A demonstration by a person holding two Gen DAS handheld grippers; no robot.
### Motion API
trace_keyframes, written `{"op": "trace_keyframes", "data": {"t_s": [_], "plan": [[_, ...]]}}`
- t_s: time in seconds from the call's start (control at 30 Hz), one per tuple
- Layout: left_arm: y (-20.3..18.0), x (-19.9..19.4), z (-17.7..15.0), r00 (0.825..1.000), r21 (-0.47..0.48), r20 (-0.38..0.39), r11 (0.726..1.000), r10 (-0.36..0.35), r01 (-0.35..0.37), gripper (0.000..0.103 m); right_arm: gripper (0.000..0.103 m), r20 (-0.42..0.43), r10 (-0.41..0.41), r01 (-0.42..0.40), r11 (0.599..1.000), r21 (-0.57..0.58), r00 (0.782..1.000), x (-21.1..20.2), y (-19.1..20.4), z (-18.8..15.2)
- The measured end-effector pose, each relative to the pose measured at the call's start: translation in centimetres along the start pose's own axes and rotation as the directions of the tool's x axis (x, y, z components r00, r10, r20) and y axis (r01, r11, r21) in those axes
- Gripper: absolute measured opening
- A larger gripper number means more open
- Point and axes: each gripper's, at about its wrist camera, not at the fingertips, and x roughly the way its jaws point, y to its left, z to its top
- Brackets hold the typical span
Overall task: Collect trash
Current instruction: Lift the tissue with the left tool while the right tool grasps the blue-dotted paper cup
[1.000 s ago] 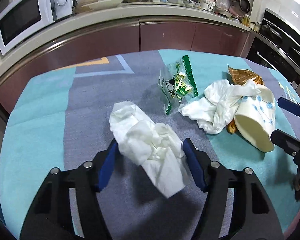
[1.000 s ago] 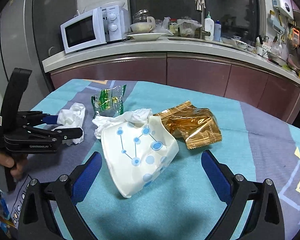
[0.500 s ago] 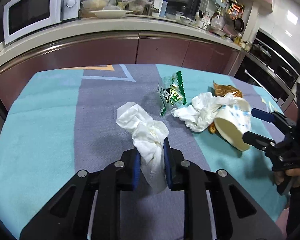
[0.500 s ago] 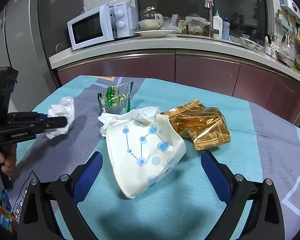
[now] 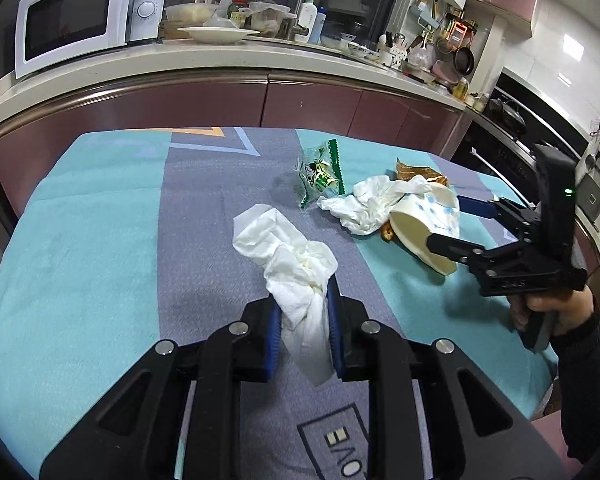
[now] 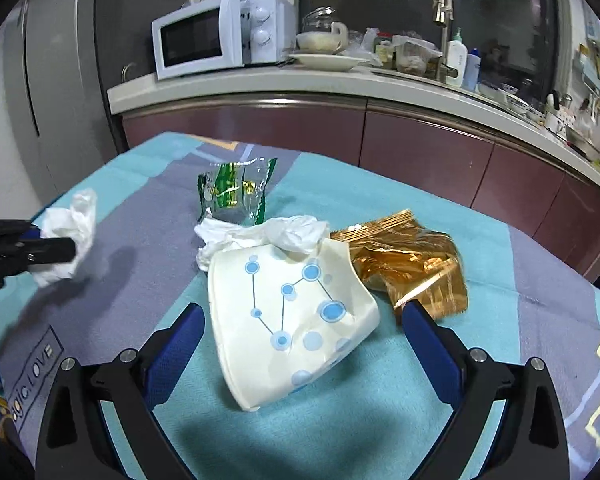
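On the teal-and-grey tablecloth (image 5: pixel 80 264), left gripper (image 5: pixel 302 312) clamps a crumpled white tissue (image 5: pixel 288 252), lifted; right gripper (image 6: pixel 300 320) gapes around the crushed blue-dotted paper cup (image 6: pixel 284 320).

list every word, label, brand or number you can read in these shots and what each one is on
"Galanz": top of the control panel of the white microwave, small but legible.
"LOVE": printed in a frame on the tablecloth; it shows upside down in the left wrist view, with blurred letters before it.
Green snack wrapper: print too small to read.
Microwave dial markings and the bottles by the sink: too small to read.
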Motion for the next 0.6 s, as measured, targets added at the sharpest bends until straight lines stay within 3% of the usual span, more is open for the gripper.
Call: {"op": "trace_keyframes", "data": {"t_s": [0.03, 0.13, 0.33, 0.6], "plan": [[0.1, -0.4, -0.1, 1.0, -0.005, 0.004, 1.0, 0.001, -0.001, 0.02, 0.095, -0.004, -0.001, 0.001, 1.0, -0.007, 1.0, 0.2, 0.0, 0.1], [0.6, -1.0, -0.3, 1.0, -0.016, 0.011, 1.0, -0.003, 0.003, 0.02, 0.077, -0.041, 0.008, -0.009, 1.0, -0.005, 0.999, 1.0, -0.3, 0.0], [1.8, -2.1, -0.9, 1.0, -0.04, 0.018, 0.999, -0.003, 0.003, 0.02, 0.076, -0.046, 0.011, -0.01, 1.0, 0.021, 0.999, 0.5, -0.4, -0.4], [2.9, -4.9, -1.5, 0.998, -0.07, 0.068, 0.997, -0.017, 0.022, 0.02, 0.076, 0.025, 0.0, -0.003, 0.993, 0.114, 1.0, -4.2, -0.4, -1.6]]}}
